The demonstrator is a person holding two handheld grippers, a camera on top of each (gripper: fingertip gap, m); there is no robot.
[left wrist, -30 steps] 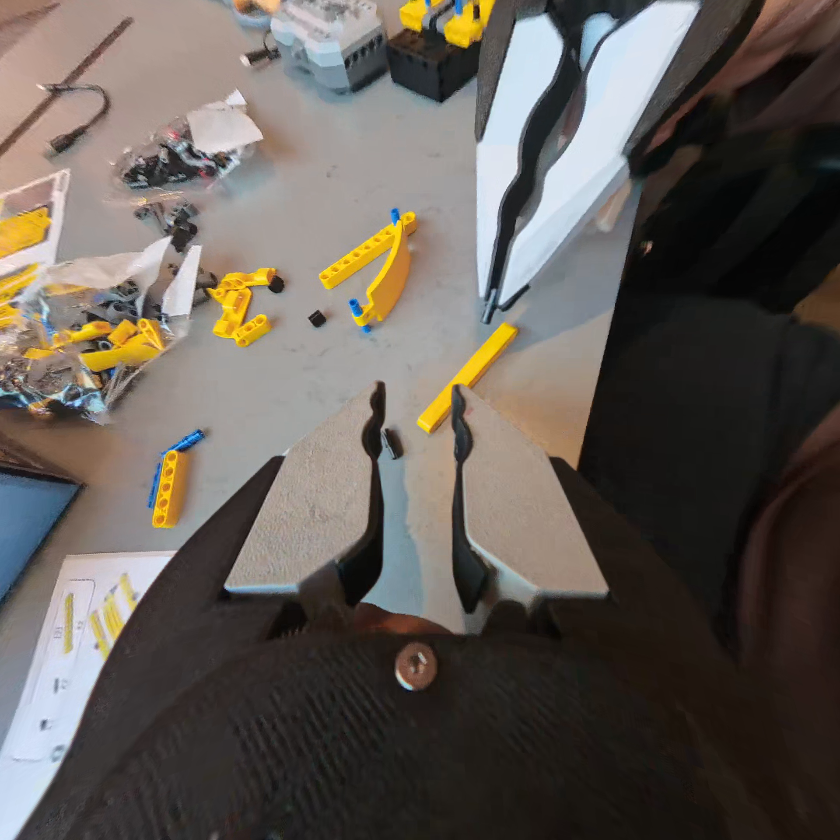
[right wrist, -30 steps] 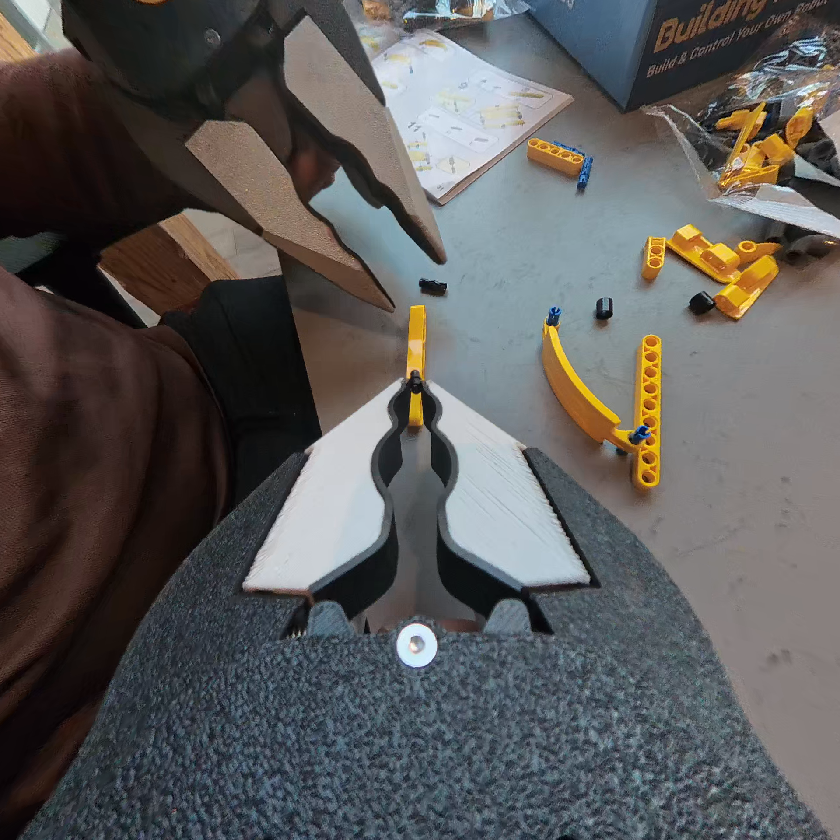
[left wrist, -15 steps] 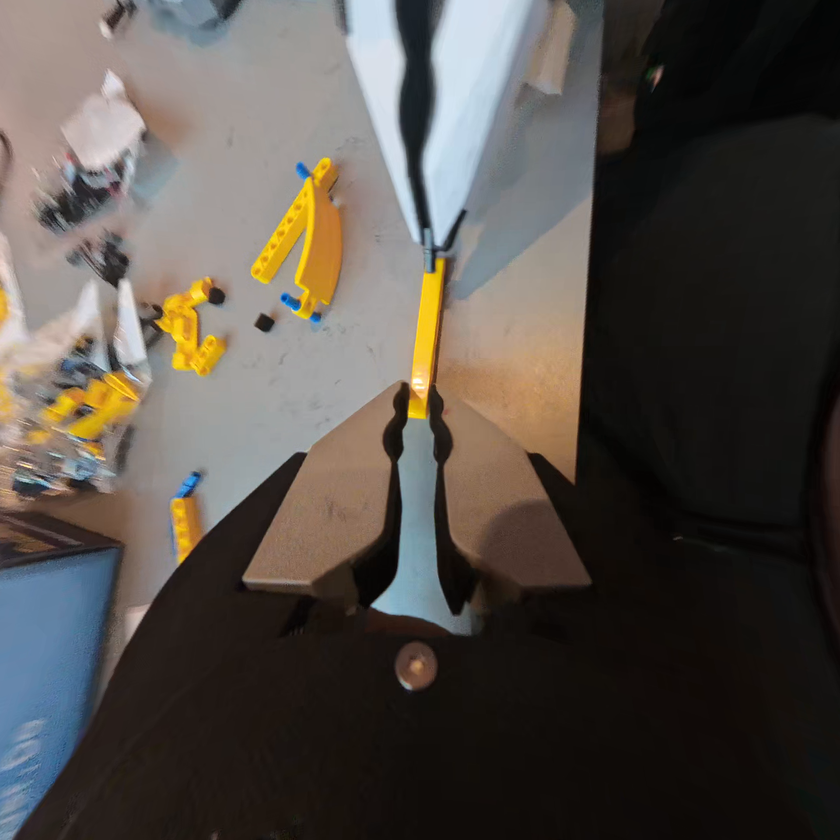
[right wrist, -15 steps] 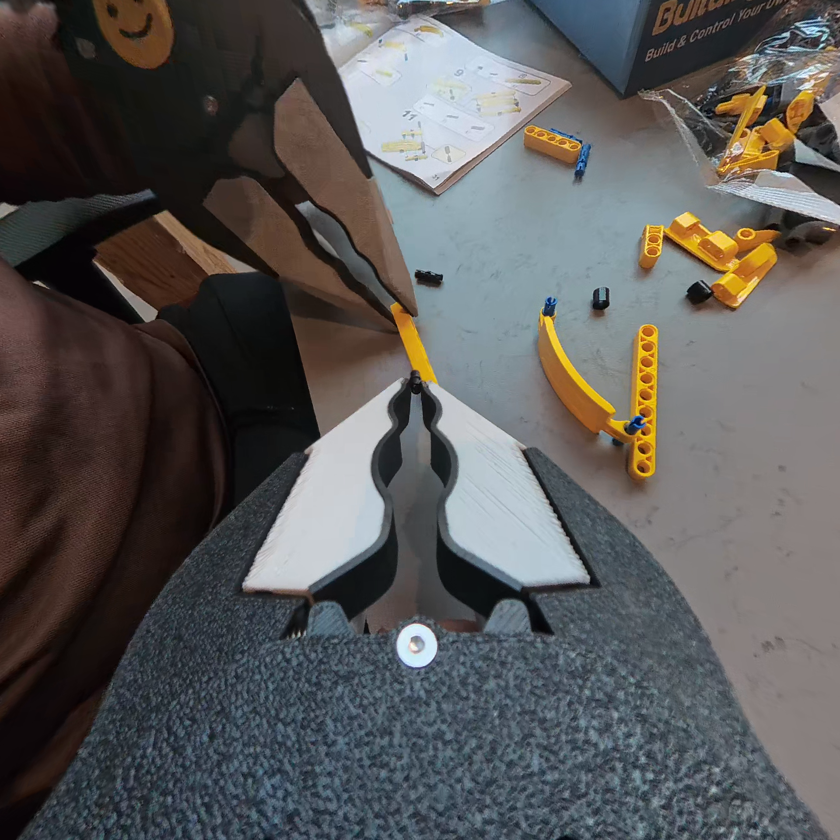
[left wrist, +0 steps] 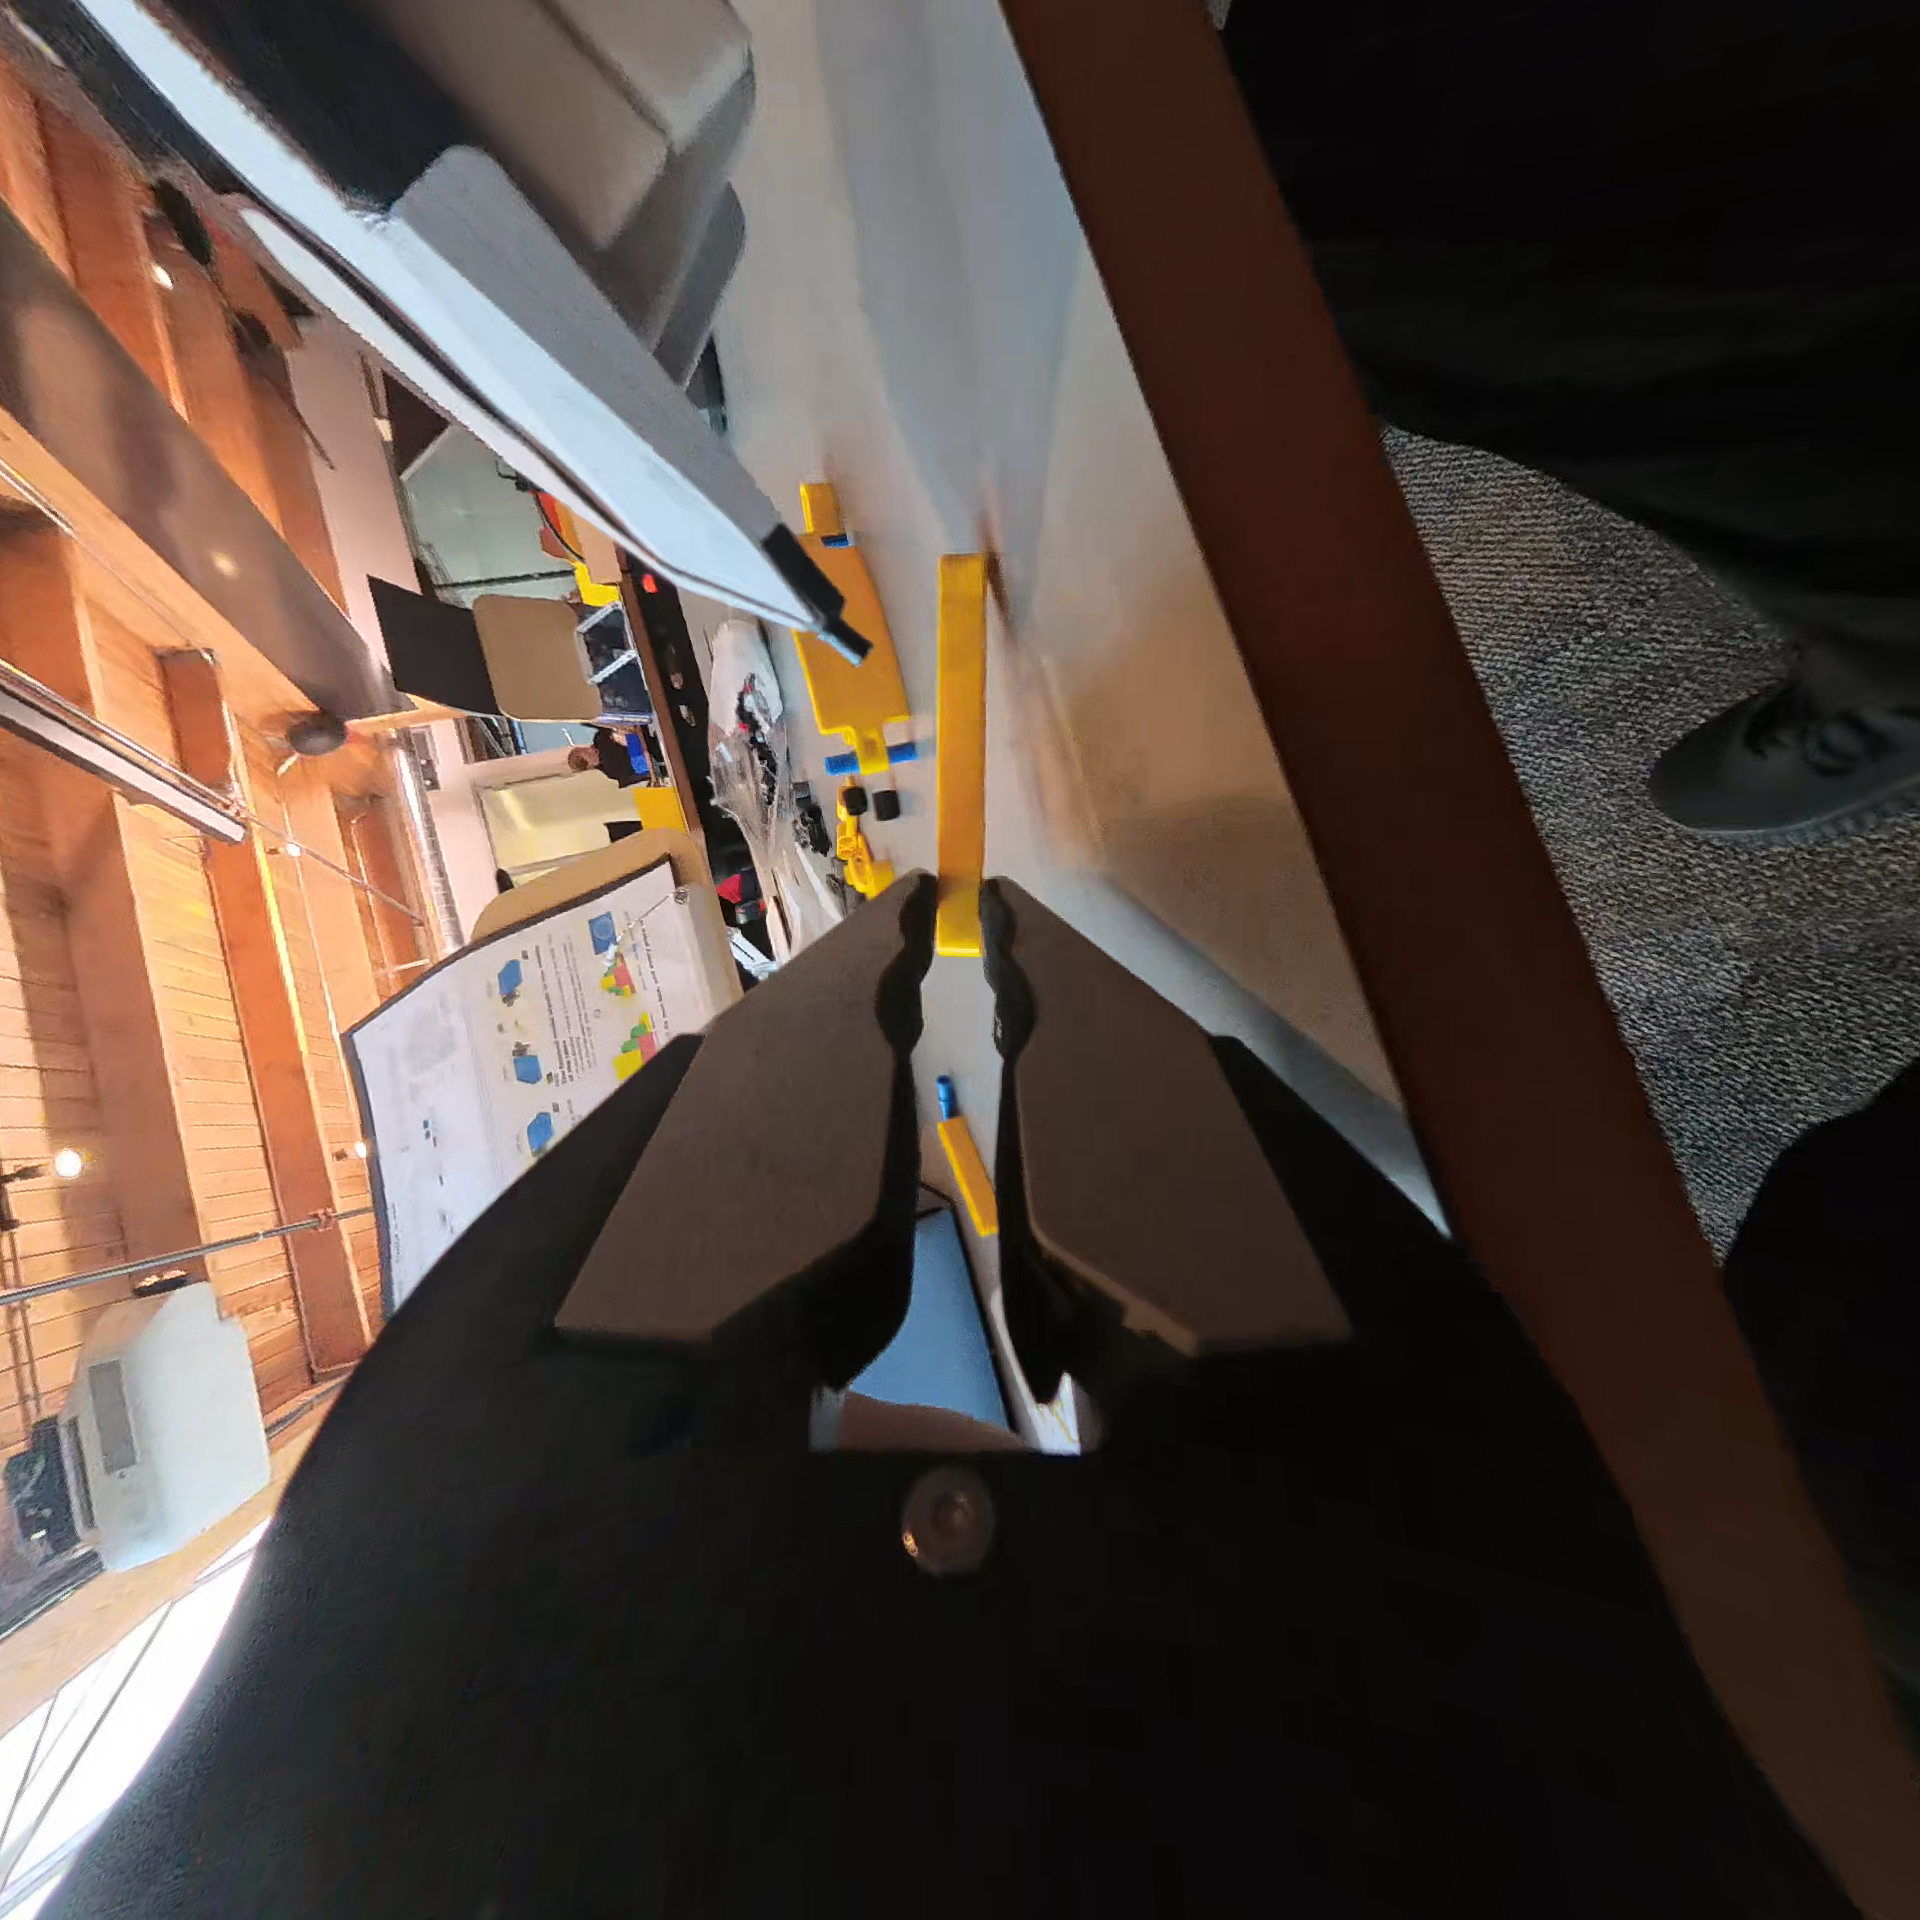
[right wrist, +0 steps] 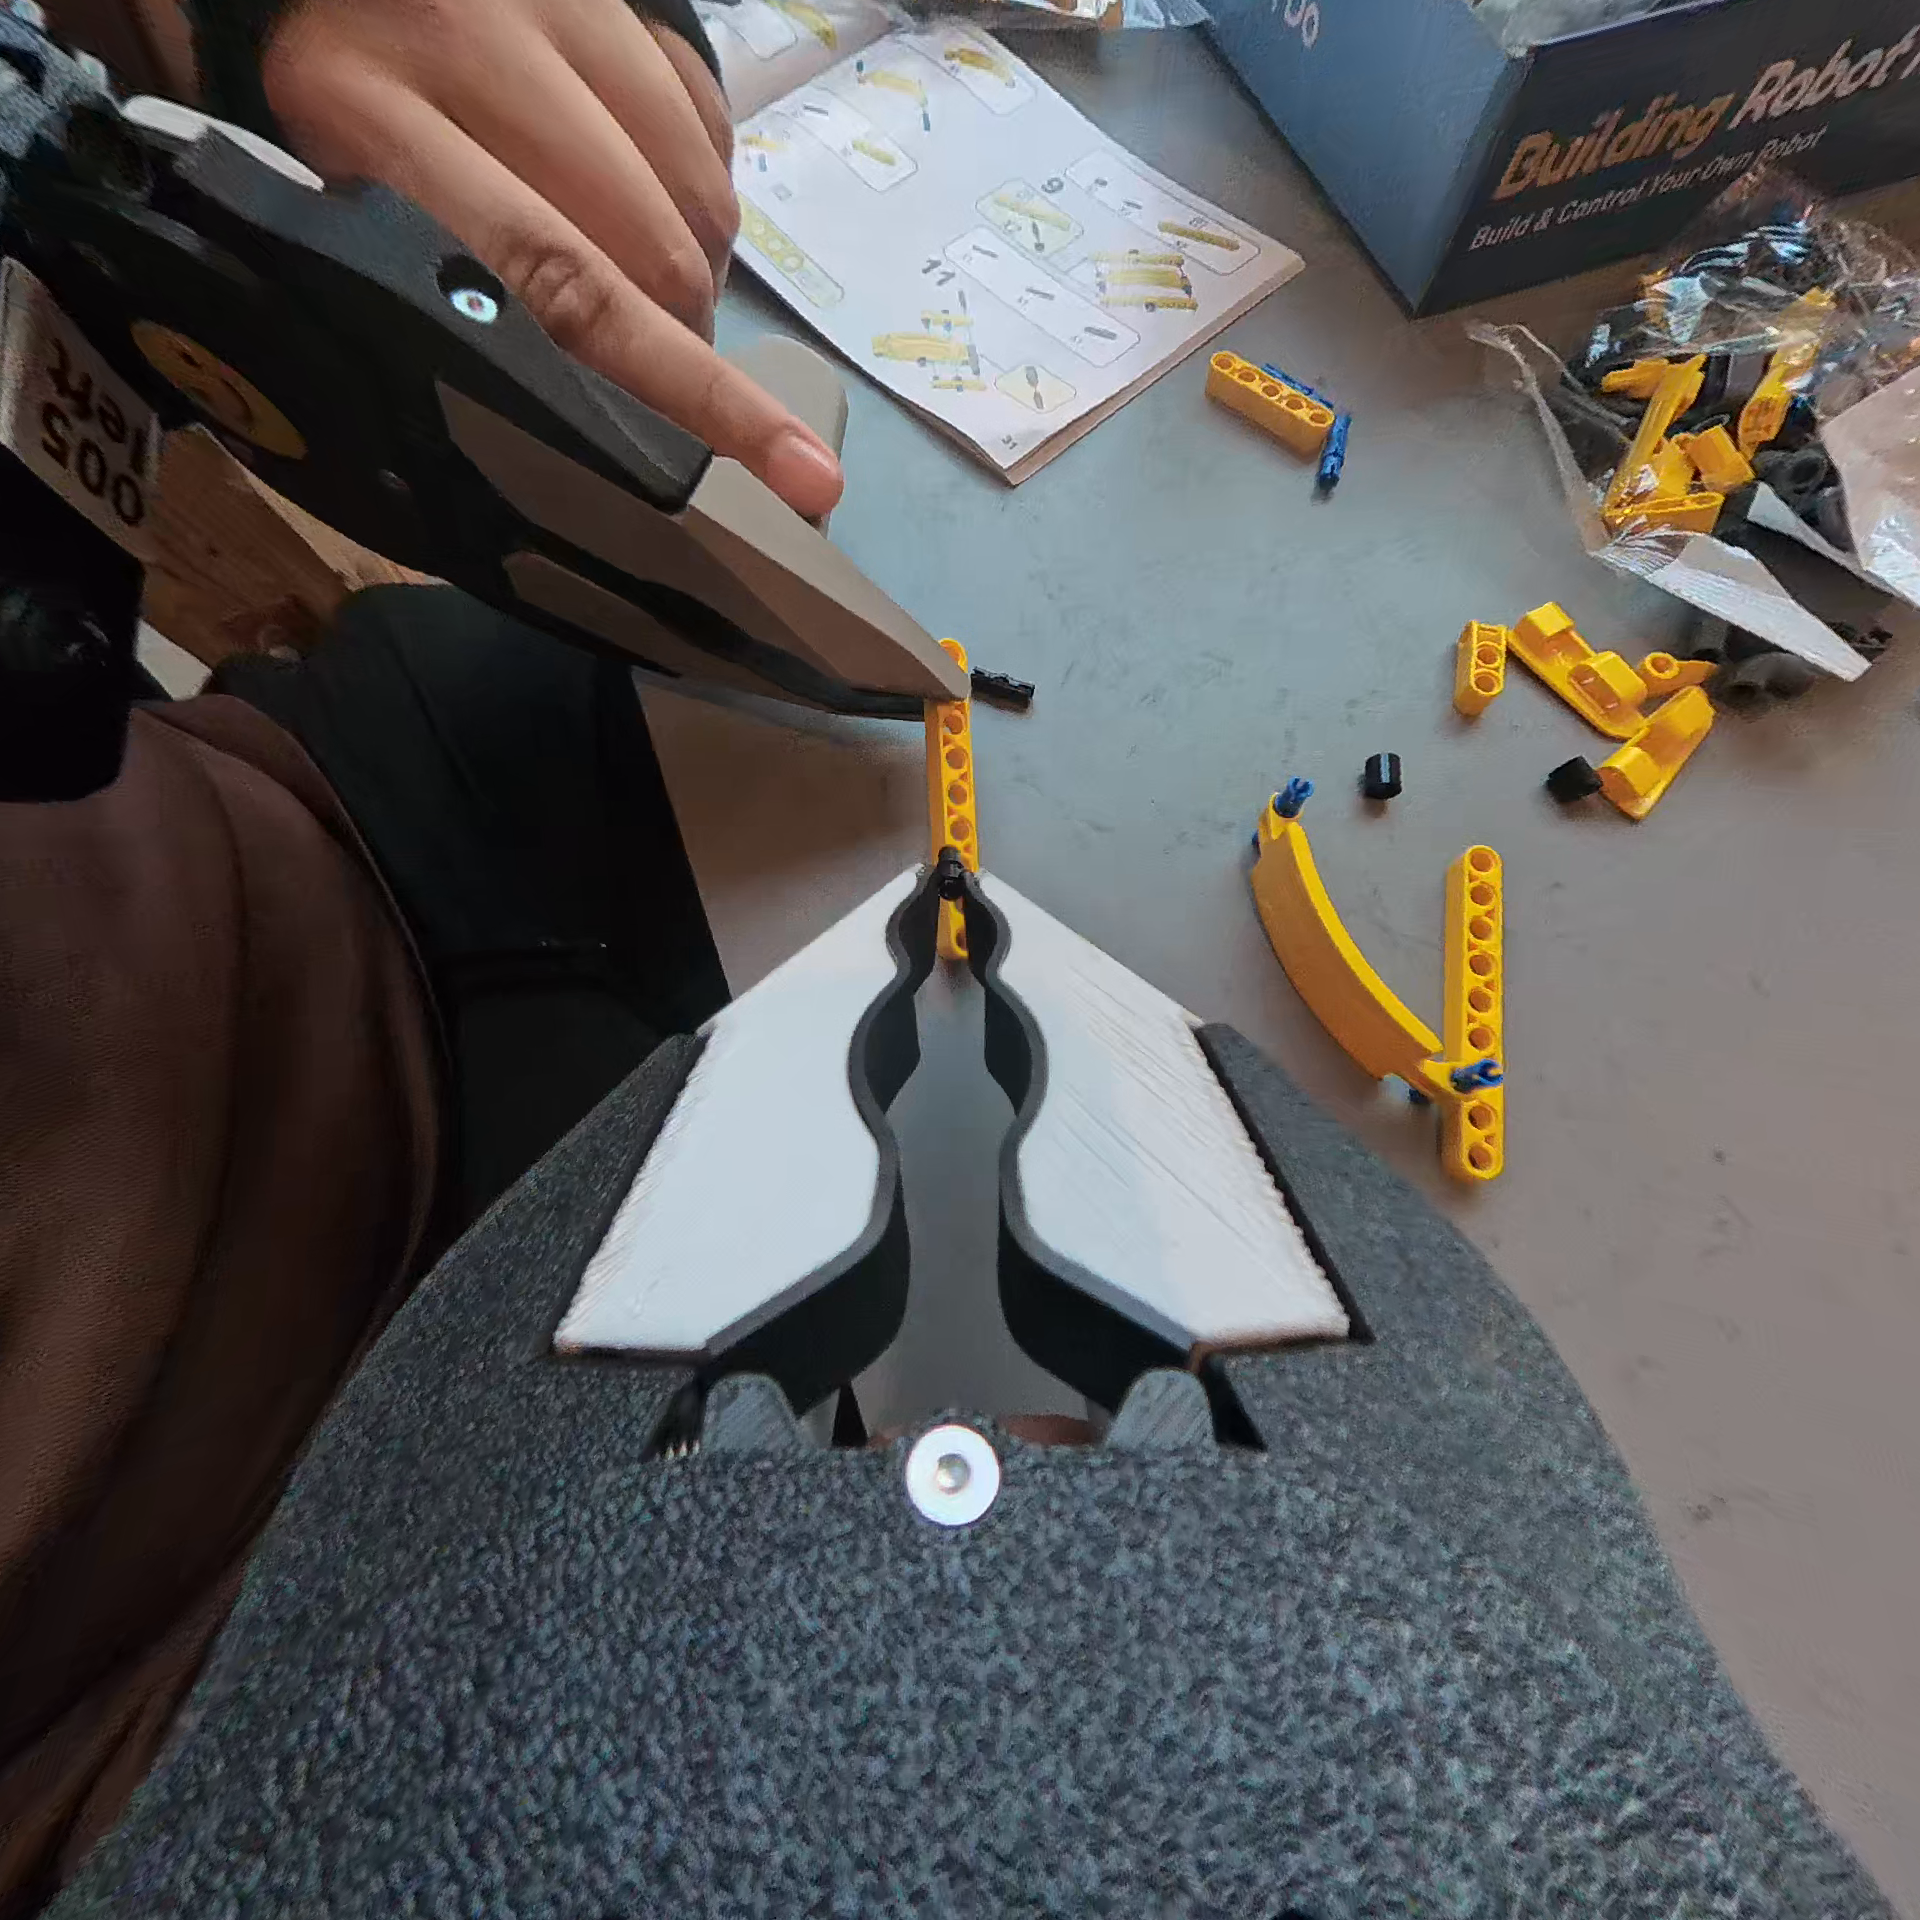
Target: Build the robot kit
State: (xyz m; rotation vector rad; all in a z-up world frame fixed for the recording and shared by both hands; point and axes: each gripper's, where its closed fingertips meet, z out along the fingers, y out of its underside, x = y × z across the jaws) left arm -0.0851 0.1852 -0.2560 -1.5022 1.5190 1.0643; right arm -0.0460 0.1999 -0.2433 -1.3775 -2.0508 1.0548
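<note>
My left gripper is shut on one end of a long yellow beam with holes and is rolled onto its side at the table's near edge. In the right wrist view the left gripper comes in from the left, with a hand on it, and the beam shows its row of holes. My right gripper is shut on a small black pin, held right over the beam's near end. The left wrist view shows the right gripper's white fingers and the pin beside the beam.
On the grey table lie a curved yellow panel joined to a beam, a loose black pin, a short yellow beam with a blue pin, yellow pieces, a parts bag, a booklet and a blue box. There is about 5 centimeters between the tips of the two grippers.
My left gripper closed on the yellow beam and rolled about a quarter turn, so the beam's holes now face the right gripper. The right gripper kept the black pin at the beam's end.
</note>
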